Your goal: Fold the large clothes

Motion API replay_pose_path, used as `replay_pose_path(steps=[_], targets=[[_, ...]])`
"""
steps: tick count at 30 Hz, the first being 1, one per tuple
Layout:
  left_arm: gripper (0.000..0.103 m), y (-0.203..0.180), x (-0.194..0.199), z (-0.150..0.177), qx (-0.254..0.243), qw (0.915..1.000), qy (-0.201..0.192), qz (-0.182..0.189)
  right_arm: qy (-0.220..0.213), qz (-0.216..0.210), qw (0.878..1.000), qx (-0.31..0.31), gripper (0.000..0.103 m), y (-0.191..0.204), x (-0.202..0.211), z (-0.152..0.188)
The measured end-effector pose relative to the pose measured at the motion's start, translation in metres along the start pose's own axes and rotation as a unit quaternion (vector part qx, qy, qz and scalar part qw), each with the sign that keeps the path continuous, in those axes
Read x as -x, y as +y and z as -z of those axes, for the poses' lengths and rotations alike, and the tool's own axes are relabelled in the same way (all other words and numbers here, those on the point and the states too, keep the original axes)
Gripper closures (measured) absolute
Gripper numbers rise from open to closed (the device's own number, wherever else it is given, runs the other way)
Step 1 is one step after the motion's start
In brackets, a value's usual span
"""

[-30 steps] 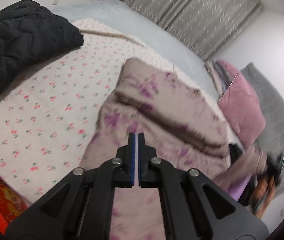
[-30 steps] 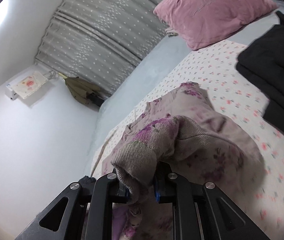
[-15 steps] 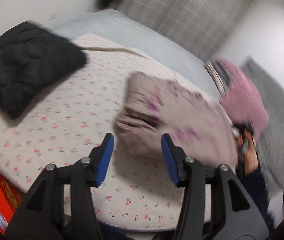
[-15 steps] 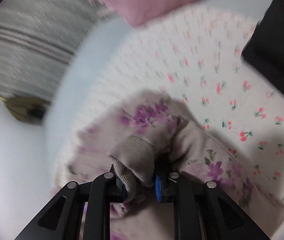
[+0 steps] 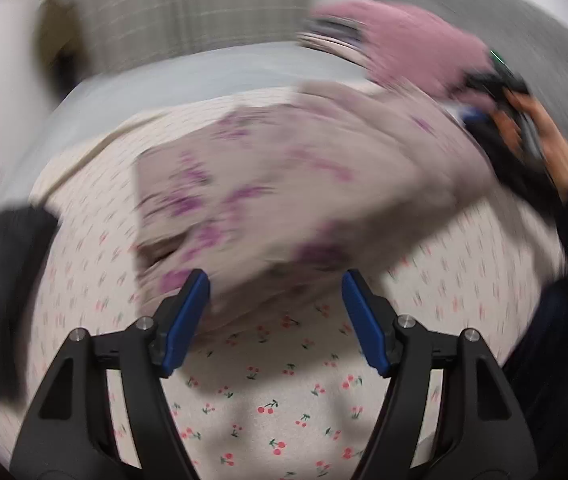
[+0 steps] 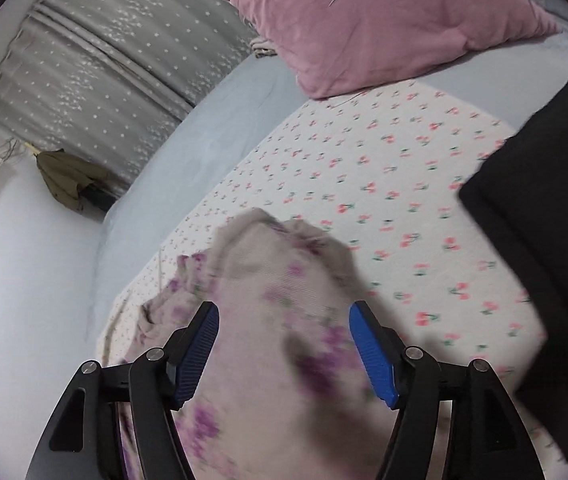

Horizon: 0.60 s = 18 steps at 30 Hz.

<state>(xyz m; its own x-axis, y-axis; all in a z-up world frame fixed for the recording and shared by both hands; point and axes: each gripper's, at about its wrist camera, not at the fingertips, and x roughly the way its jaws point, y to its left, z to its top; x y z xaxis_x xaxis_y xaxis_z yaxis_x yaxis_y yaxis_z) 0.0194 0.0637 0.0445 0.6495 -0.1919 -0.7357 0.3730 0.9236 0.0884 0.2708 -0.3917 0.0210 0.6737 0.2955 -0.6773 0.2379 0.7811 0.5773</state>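
Floral pyjama garment (image 5: 284, 184) lies bunched on the cherry-print bed sheet (image 5: 284, 400), with the left tool (image 5: 276, 312) and right tool (image 6: 284, 344) both spread wide, gripping nothing, just above it.

Soft, even indoor light, no glare. Left wrist view smears heavily with motion blur toward 12 o'clock; only the sheet (image 5: 280, 408) at 6 o'clock stays sharp. Right wrist view is crisper, the garment (image 6: 280, 320) blurred. Fisheye edges bend, corners black.
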Motion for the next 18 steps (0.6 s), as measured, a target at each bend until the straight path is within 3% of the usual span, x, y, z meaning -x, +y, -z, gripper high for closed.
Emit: replay_pose_path(steps=[2,6,10,11,13,15,18], targets=[[0.033,-0.012,0.0,0.003,-0.056,0.9975,-0.005,-0.043,0.0,0.02,1.0,0.024,0.034,-0.011,-0.001,0.01],[0.032,-0.033,-0.019,-0.006,-0.143,0.9816,0.001,-0.126,0.018,0.048,0.998,0.039,0.034,-0.023,-0.022,0.016],[0.031,-0.032,-0.05,-0.026,-0.152,0.9778,0.008,-0.144,0.002,0.015,0.997,0.078,0.034,-0.008,-0.024,0.014],[0.035,-0.029,-0.057,-0.032,-0.143,0.9789,0.009,-0.146,0.0,0.016,0.994,0.105,0.034,-0.001,-0.025,0.016],[0.082,-0.021,-0.066,-0.045,-0.118,0.9831,0.012,-0.14,-0.002,0.022,0.989,0.147,0.036,0.01,-0.029,0.019],[0.087,-0.01,-0.065,-0.057,-0.081,0.9866,0.004,-0.142,-0.002,0.025,0.983,0.18,0.042,0.016,-0.036,0.021],[0.088,0.019,-0.057,-0.076,-0.017,0.9925,-0.021,-0.119,-0.002,0.002,0.986,0.165,0.049,0.012,-0.043,0.006]])
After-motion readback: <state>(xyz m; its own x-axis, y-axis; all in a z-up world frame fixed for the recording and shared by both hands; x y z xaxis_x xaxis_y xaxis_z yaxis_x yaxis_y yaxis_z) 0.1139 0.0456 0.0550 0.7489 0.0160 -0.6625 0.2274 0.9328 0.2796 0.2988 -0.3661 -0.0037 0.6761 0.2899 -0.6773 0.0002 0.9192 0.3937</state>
